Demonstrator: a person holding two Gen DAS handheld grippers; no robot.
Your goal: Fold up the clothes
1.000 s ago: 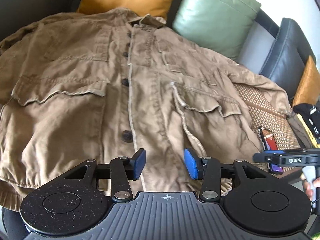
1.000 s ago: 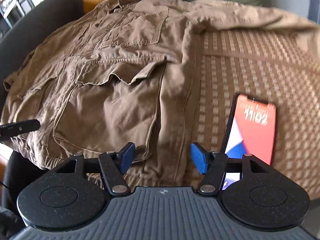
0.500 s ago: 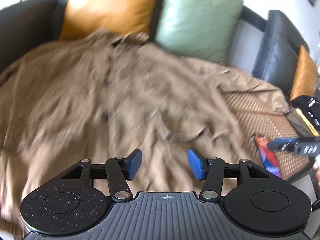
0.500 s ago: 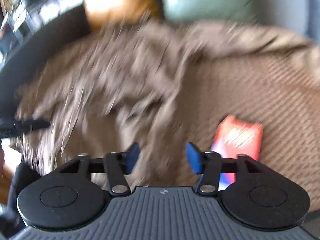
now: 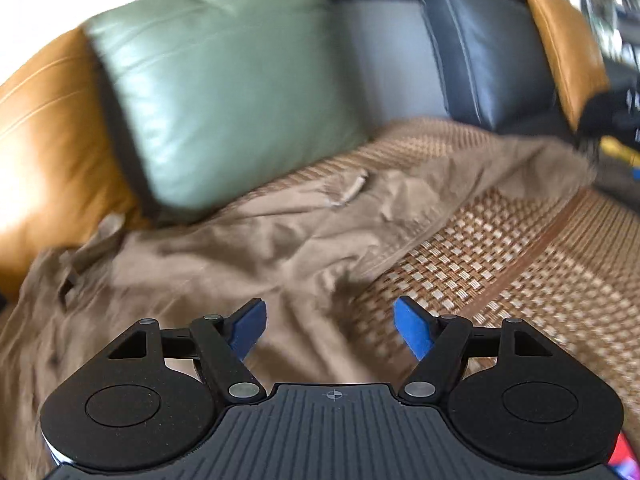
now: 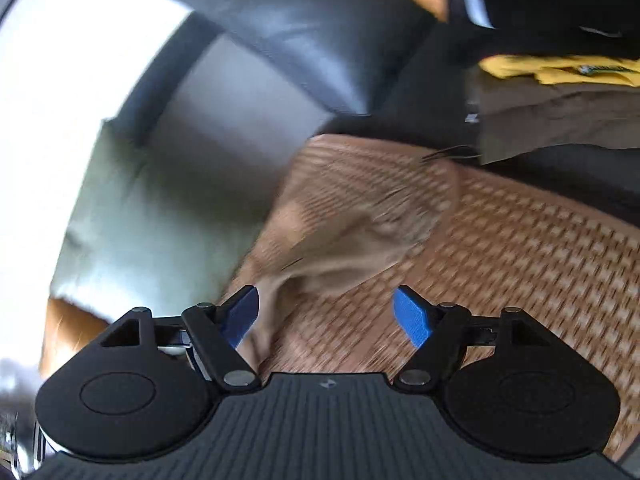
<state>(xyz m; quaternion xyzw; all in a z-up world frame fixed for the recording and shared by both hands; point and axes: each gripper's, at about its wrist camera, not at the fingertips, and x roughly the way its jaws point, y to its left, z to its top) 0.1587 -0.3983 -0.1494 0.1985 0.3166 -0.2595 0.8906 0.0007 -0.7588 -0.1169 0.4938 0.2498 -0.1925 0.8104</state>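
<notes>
A brown jacket [image 5: 224, 264] lies spread on a woven seat mat [image 5: 500, 264], its right sleeve [image 5: 460, 176] stretched toward the far right. My left gripper [image 5: 329, 330] hovers over the jacket's side where sleeve meets body; its blue-padded jaws are opening with nothing between them. In the right wrist view the sleeve's end [image 6: 344, 232] lies crumpled on the mat [image 6: 520, 260]. My right gripper [image 6: 326, 316] hangs just short of it, jaws opening, and holds nothing. Both views are blurred by motion.
A green cushion [image 5: 224, 84] and an orange cushion [image 5: 52, 140] lean on the sofa back. A dark armrest [image 5: 480, 40] and another orange cushion [image 5: 560, 40] stand at the right. Yellow and dark clothes [image 6: 560, 68] are piled beyond the mat.
Both grippers swung right, from the jacket's front hem to its right sleeve, and rolled. Both jaws widened. The phone has left the right view; only a red corner shows in the left.
</notes>
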